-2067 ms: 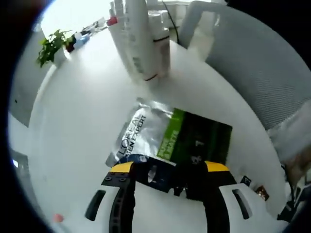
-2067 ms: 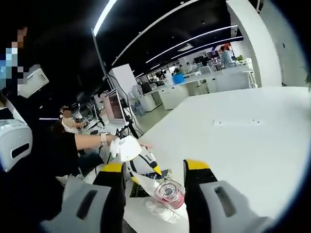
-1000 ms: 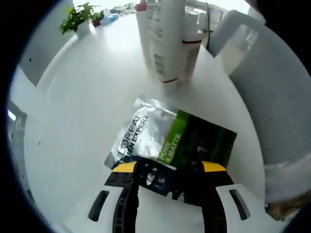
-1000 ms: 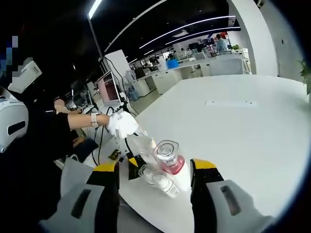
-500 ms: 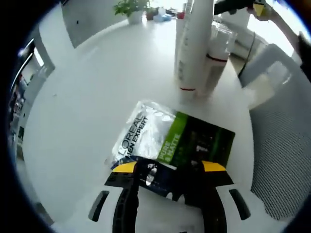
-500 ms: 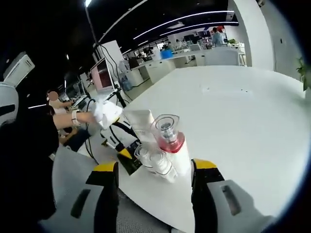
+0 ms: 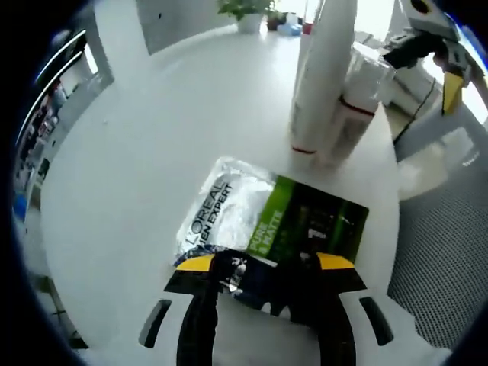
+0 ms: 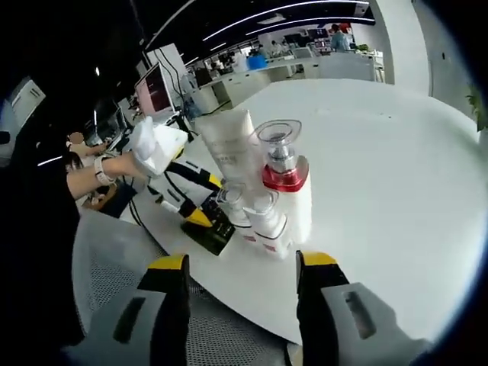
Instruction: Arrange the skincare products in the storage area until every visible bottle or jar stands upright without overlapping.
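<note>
With the left gripper (image 7: pixel 263 267) pinching the flat sachet (image 7: pixel 274 225) at lower centre and the right gripper (image 8: pixel 240 267) spread empty, I'd stand it gently beside the upright bottles (image 7: pixel 328 84), not touching.

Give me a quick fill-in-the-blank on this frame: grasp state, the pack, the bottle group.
1. The left hand-held gripper is shut on the ____.
2. The pack's middle band is ____.
3. The pump bottle has a ____ collar under its clear cap.
4. The right hand-held gripper's jaws stand ____, with nothing between them.

Missing words: pack; green; red; open
</note>
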The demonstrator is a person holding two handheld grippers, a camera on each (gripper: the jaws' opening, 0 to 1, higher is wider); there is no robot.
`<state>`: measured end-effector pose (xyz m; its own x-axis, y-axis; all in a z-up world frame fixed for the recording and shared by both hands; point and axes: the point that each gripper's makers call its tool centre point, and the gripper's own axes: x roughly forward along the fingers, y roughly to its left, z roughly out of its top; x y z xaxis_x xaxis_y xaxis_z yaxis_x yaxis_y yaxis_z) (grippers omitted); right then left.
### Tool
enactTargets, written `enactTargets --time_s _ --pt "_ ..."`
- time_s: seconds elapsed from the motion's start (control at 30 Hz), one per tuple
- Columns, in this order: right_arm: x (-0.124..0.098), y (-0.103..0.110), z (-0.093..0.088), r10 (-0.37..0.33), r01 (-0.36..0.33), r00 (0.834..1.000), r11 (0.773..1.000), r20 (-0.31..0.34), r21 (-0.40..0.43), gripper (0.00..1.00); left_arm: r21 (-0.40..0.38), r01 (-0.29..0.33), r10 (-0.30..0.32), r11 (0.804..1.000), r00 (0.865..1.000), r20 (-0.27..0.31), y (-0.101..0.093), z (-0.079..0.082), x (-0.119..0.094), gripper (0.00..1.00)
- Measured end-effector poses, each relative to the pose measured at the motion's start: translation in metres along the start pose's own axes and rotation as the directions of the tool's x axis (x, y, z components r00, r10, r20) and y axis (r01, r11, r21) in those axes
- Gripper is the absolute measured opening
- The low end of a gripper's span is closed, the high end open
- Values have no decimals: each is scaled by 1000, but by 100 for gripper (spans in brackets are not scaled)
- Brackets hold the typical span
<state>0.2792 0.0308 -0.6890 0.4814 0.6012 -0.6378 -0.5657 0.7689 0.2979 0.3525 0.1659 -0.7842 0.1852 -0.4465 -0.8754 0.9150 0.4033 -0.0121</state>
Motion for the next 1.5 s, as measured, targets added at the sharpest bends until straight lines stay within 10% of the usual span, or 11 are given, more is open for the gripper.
enactTargets --time_s 1.5 --pt "1 6 -5 -10 9 1000 999 25 35 57 -47 -24 26 999 999 30 -16 10 5 47"
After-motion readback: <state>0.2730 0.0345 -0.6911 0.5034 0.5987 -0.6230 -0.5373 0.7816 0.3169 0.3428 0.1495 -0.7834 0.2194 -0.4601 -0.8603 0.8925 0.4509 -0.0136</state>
